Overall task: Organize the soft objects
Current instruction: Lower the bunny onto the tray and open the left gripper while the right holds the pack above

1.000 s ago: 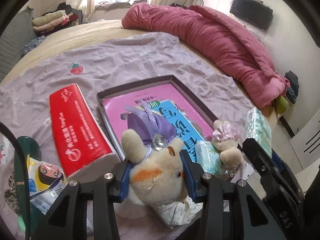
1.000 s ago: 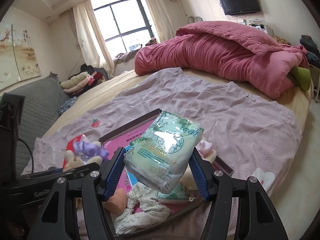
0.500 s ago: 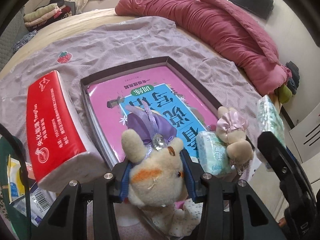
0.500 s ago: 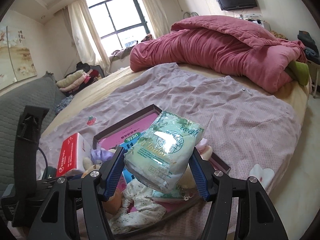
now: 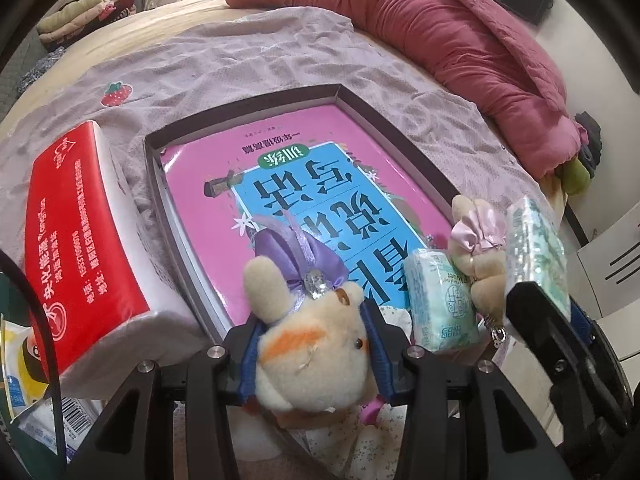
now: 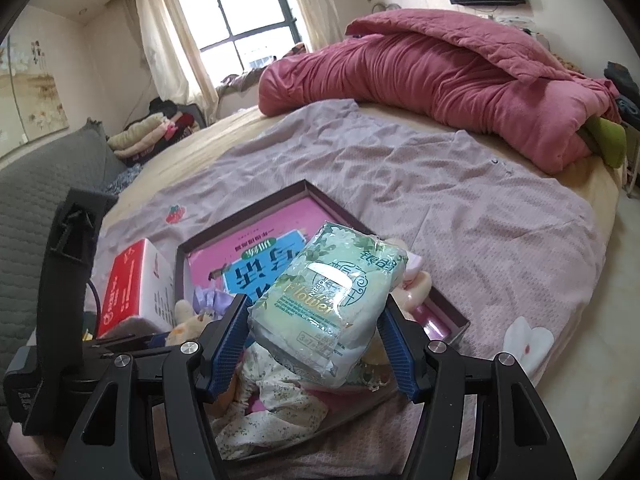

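Note:
My left gripper (image 5: 310, 346) is shut on a cream plush rabbit (image 5: 316, 354) with a purple bow, held low over the near end of a shallow dark tray (image 5: 244, 106). A pink and blue book (image 5: 304, 184) lines the tray. In the tray's near right corner lie a pale green tissue pack (image 5: 442, 300) and a second plush with a pink bow (image 5: 478, 240). My right gripper (image 6: 316, 328) is shut on a green tissue pack (image 6: 328, 304), held above the tray's (image 6: 240, 210) near right part. A floral cloth (image 6: 276, 400) lies under it.
A red and white tissue box (image 5: 80, 240) lies left of the tray on the lilac sheet (image 6: 460, 200). Snack packets (image 5: 24, 364) sit at the near left. A rolled red quilt (image 6: 440, 76) lies along the far side of the bed. The bed's edge runs close on the right.
The left gripper has sunk with the rabbit toward the tray, which now fills more of its view. The right gripper holds its tissue pack almost still.

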`<state>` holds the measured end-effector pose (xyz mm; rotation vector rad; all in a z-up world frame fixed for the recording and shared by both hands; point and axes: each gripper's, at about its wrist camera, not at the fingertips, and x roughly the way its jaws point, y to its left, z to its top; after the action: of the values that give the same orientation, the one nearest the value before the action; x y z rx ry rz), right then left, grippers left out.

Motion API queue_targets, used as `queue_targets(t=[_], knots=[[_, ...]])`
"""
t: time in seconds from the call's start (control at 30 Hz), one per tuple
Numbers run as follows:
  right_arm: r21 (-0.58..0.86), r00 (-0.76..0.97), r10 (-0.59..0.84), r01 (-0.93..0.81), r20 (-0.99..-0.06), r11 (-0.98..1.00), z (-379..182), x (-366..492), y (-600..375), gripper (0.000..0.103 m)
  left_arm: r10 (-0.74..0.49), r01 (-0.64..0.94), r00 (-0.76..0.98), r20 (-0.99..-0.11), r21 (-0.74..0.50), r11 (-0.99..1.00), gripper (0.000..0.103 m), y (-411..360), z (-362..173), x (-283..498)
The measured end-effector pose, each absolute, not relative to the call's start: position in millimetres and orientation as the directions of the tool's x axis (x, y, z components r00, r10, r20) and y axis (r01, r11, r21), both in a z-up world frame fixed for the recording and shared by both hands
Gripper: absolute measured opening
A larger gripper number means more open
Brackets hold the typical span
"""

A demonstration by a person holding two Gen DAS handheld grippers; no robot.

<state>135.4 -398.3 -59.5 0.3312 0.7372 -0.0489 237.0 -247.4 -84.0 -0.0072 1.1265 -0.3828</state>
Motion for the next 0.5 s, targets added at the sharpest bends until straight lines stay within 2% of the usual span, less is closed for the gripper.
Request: queue_targets(t=[0.17, 0.5], knots=[[0.283, 0.716, 0.088, 0.158, -0.692, 0.946, -65.8, 140.9, -397.0, 0.065, -0.326, 0.281, 0.337, -0.883, -0.235, 0.930, 0.046, -244.6, -91.9, 237.1], [0.292, 0.689, 0.095, 0.175, -0.718, 0.940, -72.9, 145.9, -400.7, 0.065, -0.329, 0.290, 0.349, -0.878, -0.232, 0.928, 0.047, -240.1, -92.6, 224.7]])
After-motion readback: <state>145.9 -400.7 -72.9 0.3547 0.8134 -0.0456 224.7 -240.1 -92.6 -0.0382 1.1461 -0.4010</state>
